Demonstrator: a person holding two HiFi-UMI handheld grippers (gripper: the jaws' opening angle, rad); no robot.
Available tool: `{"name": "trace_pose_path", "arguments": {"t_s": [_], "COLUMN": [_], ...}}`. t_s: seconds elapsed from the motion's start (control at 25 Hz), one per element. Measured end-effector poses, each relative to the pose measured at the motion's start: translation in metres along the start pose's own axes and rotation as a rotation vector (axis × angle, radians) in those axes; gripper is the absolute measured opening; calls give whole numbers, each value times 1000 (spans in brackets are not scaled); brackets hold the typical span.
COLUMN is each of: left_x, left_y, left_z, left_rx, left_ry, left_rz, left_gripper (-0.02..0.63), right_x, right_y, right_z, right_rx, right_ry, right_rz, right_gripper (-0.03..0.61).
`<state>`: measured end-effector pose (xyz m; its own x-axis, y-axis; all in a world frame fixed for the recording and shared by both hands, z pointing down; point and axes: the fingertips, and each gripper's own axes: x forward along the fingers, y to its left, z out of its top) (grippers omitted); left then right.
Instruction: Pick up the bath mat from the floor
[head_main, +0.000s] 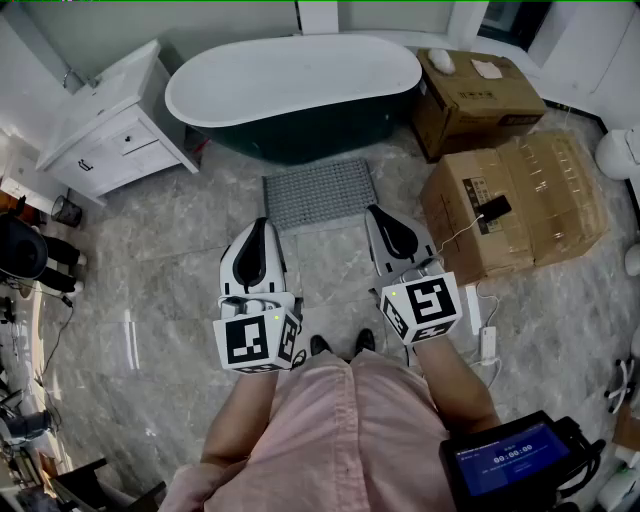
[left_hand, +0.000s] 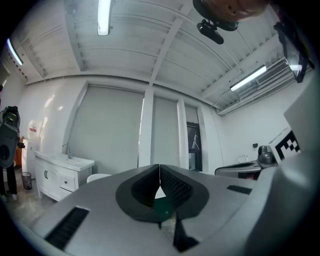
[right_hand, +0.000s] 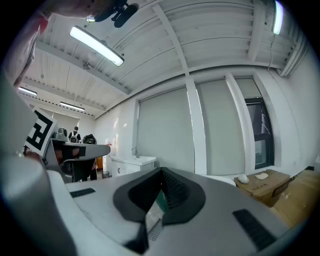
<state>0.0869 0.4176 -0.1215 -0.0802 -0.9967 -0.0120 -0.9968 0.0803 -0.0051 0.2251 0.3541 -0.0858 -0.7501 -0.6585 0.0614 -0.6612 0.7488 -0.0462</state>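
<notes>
Two pairs of ribbed black pads (left_hand: 175, 186) are pressed together with nothing caught between them. The left gripper (left_hand: 160, 172) has its jaws clenched to a thin seam, and the right gripper (right_hand: 161, 179) is closed the same way, also empty. Both are held level in front of the standing person's body, side by side with a gap between them, each with its marker cube nearest the person.

From the head view, the two tips line up with the near corners of the bath mat (head_main: 320, 192), but they do not touch it. The grey, gridded mat lies flat on the marbled floor (head_main: 170, 260), just in front of the bathtub (head_main: 295, 85), whose white rim sits on a dark body. The person's dark shoes (head_main: 340, 345) stand a little short of the mat's near edge.

Left of the tub is a white sink cabinet (head_main: 110, 120) with drawers. To the right are cardboard boxes (head_main: 520, 205), one with a phone (head_main: 493, 210) lying on it and a white cable trailing down to a power strip (head_main: 490, 345) on the floor. At the lower right corner a small screen (head_main: 510, 462) glows blue.
</notes>
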Motion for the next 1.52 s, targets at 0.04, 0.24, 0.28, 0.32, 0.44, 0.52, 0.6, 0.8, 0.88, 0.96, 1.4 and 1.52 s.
{"name": "trace_pose_path", "arguments": {"t_s": [0.04, 0.24, 0.28, 0.32, 0.44, 0.52, 0.6, 0.8, 0.88, 0.96, 1.4, 1.52], "left_x": [1, 3, 3, 3, 0, -1, 0, 1, 3, 6, 39, 63], "left_y": [1, 1, 0, 0, -3, -7, -12, -27, -31, -30, 34, 52], "left_z": [2, 2, 1, 1, -3, -7, -10, -15, -18, -20, -43, -40], "left_rx": [1, 5, 5, 5, 5, 5, 8, 30, 38, 43, -3, -6], "left_ry": [-2, 3, 6, 8, 15, 25, 35, 62, 67, 75, 88, 70], "left_rz": [2, 8, 10, 12, 24, 32, 37, 53, 63, 74, 122, 101], "left_gripper": [26, 26, 26, 26, 26, 26, 26, 26, 26, 26, 26, 26], "right_x": [1, 0, -1, -2, -7, -12, -16, -25, -25, -22, 42, 69], "right_y": [0, -6, -8, -11, -17, -23, -32, -54, -64, -72, -73, -69], "right_z": [1, 1, 1, 0, -4, -9, -13, -20, -24, -27, -31, -28], "right_rx": [0, 8, 13, 20, 63, 87, 94, 99, 108, 118, 116, 118], "right_ry": [0, 1, 1, 1, -1, 4, 15, 13, 8, 9, 19, 19], "right_rz": [0, -5, -6, -5, 14, 21, 18, 19, 17, 11, -4, -4], "right_gripper": [17, 17, 17, 17, 17, 18, 18, 18, 18, 18, 18, 18]}}
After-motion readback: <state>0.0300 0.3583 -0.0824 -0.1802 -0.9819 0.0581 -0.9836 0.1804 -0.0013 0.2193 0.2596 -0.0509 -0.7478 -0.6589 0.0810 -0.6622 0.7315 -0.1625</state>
